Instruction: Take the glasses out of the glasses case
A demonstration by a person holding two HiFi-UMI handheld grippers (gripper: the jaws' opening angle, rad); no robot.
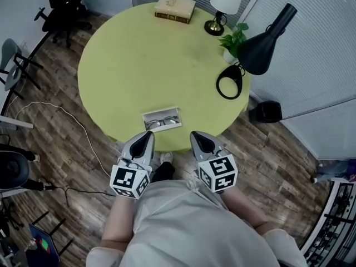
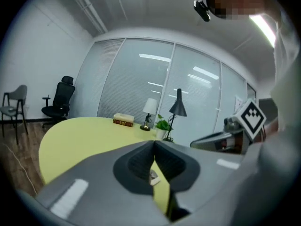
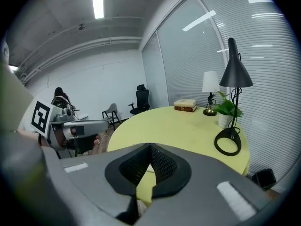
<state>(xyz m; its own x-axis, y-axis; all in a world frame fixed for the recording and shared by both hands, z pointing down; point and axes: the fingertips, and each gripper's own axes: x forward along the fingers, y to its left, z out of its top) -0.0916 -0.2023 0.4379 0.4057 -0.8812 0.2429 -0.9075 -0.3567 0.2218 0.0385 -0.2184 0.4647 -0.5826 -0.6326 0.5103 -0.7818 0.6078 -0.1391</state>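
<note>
An open white glasses case (image 1: 161, 119) lies near the front edge of the round yellow-green table (image 1: 139, 65), with a pair of glasses (image 1: 162, 122) inside it. Both grippers hover just off that front edge, close to my body. My left gripper (image 1: 147, 136) is shut and empty, its tips a little nearer than the case's left end. My right gripper (image 1: 198, 137) is shut and empty too, to the right of the case. In the left gripper view the jaws (image 2: 154, 144) meet at their tips, and a sliver of the case (image 2: 153, 177) shows between them. The right gripper's jaws (image 3: 150, 148) also meet.
At the table's far side are a book (image 1: 175, 8), a white lamp (image 1: 225, 3) and a potted plant (image 1: 233, 40). A black desk lamp (image 1: 264, 40) with a ring base (image 1: 230, 81) stands at the right edge. Chairs (image 1: 61, 7) and a cable (image 1: 61, 115) occupy the floor to the left.
</note>
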